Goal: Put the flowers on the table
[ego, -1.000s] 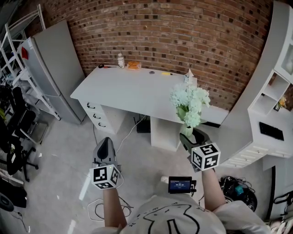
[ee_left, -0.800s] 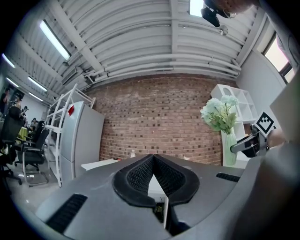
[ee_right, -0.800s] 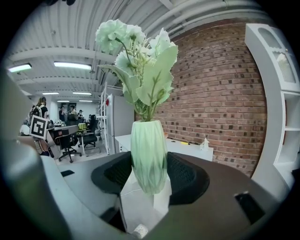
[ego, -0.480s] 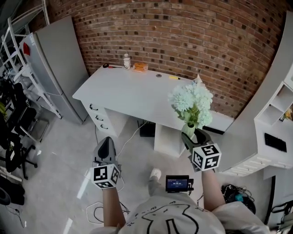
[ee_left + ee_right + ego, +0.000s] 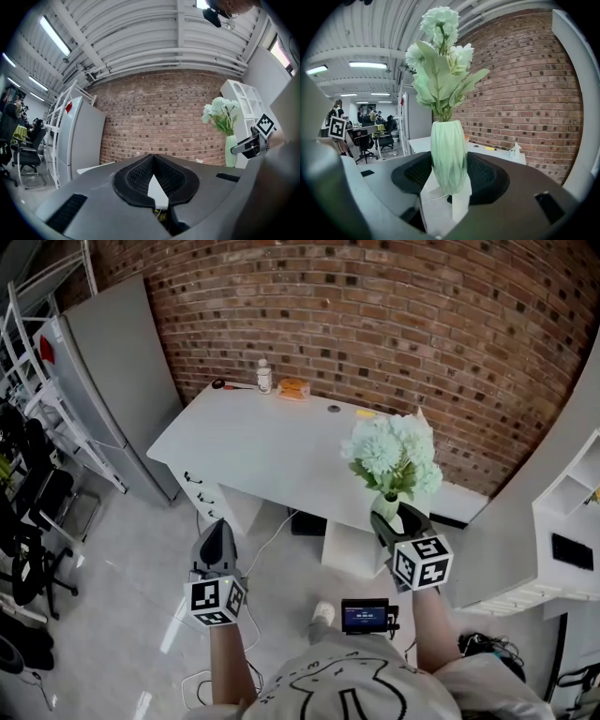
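1. Green-glazed ribbed vase (image 5: 449, 154) holding white flowers (image 5: 392, 451). It is carried upright in the air at the front right edge of the bench (image 5: 253, 442) and is not yet resting on it.
2. Right tongs (image 5: 394, 519): clamped on the vase's lower body, one pad on each side. The base hangs below the pads.
3. Left tongs (image 5: 152, 161): tips pressed together with nothing between them. They are held low over the floor in front of the bench, well apart from the vase.
4. Bench stock:
   - A bottle (image 5: 264, 376) and an orange item (image 5: 294, 388) sit along the back edge.
   - A small dark disc (image 5: 334, 409) and a yellow item (image 5: 365, 412) lie toward the back right.
   - The middle and front of the bench are bare.
5. Hazard, tilt: the grip sits low and the blooms ride high. A quick swing toward the bench could likely pivot the vase between the pads.
6. Hazard, knock: if the vase is carried too low, its base could strike the front edge of the bench and be jarred loose.
7. Hazard, placement: set down too near the front edge, the top-heavy vase could topple to the floor.
8. Hazard, release: if the tongs open before the base sits flat on the bench, the vase would probably drop or rock over.
9. Hazard, footing: a white cable (image 5: 265, 529) trails on the floor below the front of the bench and could catch a foot.
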Demonstrator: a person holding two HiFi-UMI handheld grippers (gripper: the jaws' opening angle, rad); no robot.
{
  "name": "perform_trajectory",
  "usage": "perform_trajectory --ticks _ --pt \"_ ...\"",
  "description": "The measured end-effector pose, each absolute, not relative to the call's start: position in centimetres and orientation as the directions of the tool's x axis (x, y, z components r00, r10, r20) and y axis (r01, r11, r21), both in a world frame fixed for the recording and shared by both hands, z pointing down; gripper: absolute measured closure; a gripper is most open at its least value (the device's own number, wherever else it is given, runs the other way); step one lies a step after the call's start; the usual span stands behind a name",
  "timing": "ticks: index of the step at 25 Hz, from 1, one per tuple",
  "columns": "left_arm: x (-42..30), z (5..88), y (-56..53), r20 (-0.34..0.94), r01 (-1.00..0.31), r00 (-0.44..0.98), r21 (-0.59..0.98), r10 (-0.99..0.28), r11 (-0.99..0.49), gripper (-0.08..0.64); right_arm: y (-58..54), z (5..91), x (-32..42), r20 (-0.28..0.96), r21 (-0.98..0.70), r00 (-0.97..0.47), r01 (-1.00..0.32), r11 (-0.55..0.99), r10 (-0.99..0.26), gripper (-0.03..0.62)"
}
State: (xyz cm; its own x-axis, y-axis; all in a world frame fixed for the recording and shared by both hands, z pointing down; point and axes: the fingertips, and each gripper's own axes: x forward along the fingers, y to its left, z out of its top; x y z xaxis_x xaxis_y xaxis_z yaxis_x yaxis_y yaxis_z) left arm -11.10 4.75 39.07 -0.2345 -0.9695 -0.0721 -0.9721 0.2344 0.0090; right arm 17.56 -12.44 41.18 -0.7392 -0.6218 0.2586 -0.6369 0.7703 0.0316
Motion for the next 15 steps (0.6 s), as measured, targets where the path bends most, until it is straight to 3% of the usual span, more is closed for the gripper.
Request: perform_trajectory --ticks 15 --pt "-18.0 39.0 -8.5 -0.076 -0.978 -0.208 0.014 -0.975 0.208 0.548 -24.1 41.9 11.2 0.272 0.019 -0.725 -0.653 0.757 -0.633 0.359"
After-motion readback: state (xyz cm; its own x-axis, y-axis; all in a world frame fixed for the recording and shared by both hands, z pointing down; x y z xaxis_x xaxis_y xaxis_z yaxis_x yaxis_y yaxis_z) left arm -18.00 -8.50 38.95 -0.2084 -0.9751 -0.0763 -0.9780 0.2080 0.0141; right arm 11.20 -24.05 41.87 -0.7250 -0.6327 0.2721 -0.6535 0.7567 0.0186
